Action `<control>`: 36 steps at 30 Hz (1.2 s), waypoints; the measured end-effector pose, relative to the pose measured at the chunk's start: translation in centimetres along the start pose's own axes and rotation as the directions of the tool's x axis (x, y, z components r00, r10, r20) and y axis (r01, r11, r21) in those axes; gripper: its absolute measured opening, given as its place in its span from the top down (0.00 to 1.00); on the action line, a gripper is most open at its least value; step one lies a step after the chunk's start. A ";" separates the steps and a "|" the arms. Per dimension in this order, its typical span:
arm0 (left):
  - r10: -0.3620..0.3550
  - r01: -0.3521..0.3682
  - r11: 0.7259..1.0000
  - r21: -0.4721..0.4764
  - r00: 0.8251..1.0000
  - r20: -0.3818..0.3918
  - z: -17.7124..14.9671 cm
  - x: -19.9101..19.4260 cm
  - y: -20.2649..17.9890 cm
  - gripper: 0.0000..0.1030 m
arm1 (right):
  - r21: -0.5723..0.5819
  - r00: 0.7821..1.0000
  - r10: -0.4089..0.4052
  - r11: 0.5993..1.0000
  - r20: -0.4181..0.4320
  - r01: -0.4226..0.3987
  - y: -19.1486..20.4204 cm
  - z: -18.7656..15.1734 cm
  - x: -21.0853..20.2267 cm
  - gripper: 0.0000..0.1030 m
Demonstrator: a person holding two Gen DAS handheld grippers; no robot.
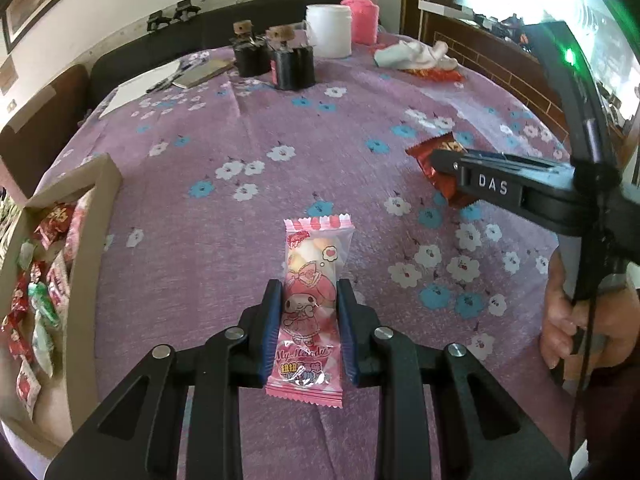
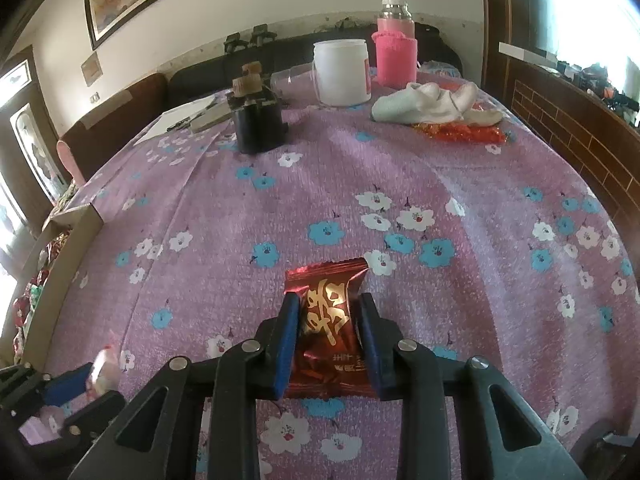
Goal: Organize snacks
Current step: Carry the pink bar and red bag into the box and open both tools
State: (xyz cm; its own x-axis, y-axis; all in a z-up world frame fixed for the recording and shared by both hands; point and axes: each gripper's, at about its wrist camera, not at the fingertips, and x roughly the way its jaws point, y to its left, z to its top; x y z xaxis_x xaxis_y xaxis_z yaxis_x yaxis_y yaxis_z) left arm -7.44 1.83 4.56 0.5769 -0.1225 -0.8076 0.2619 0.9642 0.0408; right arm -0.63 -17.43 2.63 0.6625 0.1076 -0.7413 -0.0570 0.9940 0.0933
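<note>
Two snacks were held: the pink packet (image 1: 310, 308) by the left gripper (image 1: 308, 328), the red packet (image 2: 330, 330) by the right gripper (image 2: 330, 344); many were already boxed in the cardboard box (image 1: 86, 264).

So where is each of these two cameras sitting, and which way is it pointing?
Left wrist: rides on the left gripper, looking forward along its fingers across the purple tablecloth; shows the fingers shut on a pink snack packet, plus the right gripper and the person's right hand.
Right wrist: rides on the right gripper, facing the same way; shows its fingers shut on a red candy packet, with the left gripper at lower left.
Shared: white jar, pink bottle, cardboard box.
</note>
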 end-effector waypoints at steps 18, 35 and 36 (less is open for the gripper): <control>0.040 -0.031 0.989 -0.147 0.998 0.053 -1.8 -3.9 5.1 0.77 | -0.019 0.997 -0.040 0.999 0.067 0.042 0.6 -0.2 -1.0 0.73; 0.098 -0.069 0.946 -0.318 0.992 0.074 -5.7 -7.1 12.6 0.77 | -0.062 0.998 0.000 0.998 0.056 0.003 4.3 -0.1 -3.7 0.73; 0.098 -0.069 0.943 -0.325 0.992 0.075 -5.8 -7.2 12.9 0.77 | -0.079 0.998 0.012 0.997 0.060 -0.007 5.2 0.0 -4.1 0.73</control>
State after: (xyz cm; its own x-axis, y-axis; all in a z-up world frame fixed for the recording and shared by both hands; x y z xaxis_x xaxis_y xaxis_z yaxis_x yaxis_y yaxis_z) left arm -12.73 16.48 7.47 0.6566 -0.0445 -0.7530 -0.0441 0.9943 -0.0972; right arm -3.69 -12.71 6.16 0.7053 0.1184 -0.6989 -0.1210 0.9916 0.0458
